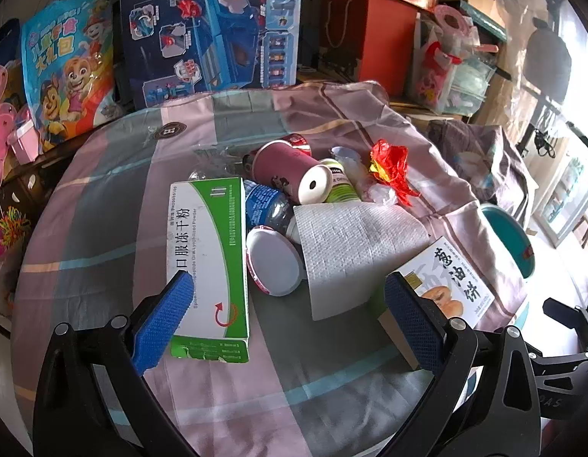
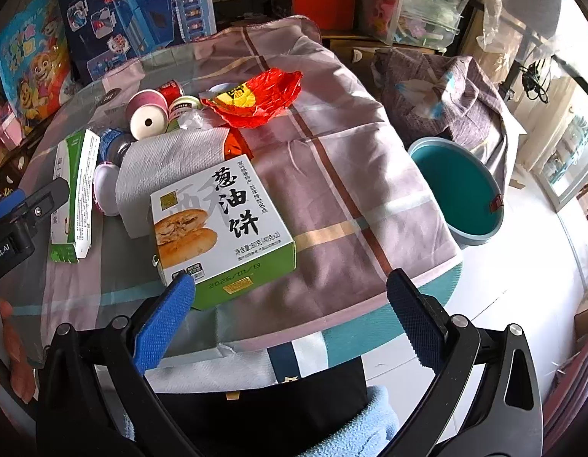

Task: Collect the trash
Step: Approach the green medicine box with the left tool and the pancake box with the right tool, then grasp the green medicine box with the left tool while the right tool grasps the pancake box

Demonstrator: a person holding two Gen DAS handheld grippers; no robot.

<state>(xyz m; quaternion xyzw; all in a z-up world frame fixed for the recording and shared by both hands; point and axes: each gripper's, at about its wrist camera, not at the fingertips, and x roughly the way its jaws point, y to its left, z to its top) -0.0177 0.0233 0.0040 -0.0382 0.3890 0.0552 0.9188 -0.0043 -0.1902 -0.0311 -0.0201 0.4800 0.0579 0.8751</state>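
Observation:
Trash lies in a pile on the cloth-covered round table (image 1: 103,228). A green-and-white medicine box (image 1: 208,251) lies at the left, a pancake box (image 2: 217,224) at the right, with a paper towel (image 1: 351,247), a pink paper cup (image 1: 290,175), a plastic bottle (image 1: 267,205), a foil-lidded cup (image 1: 274,262) and a red wrapper (image 2: 255,99) between and behind. A teal bin (image 2: 457,186) stands beyond the table's right edge. My left gripper (image 1: 286,316) is open above the near side, empty. My right gripper (image 2: 294,316) is open, empty, just short of the pancake box.
Toy boxes (image 1: 210,26), a cartoon bag (image 1: 69,76) and red gift boxes (image 1: 370,38) crowd the far side of the table. A cloth-covered seat (image 2: 446,95) stands behind the bin. A white floor (image 2: 522,304) lies to the right.

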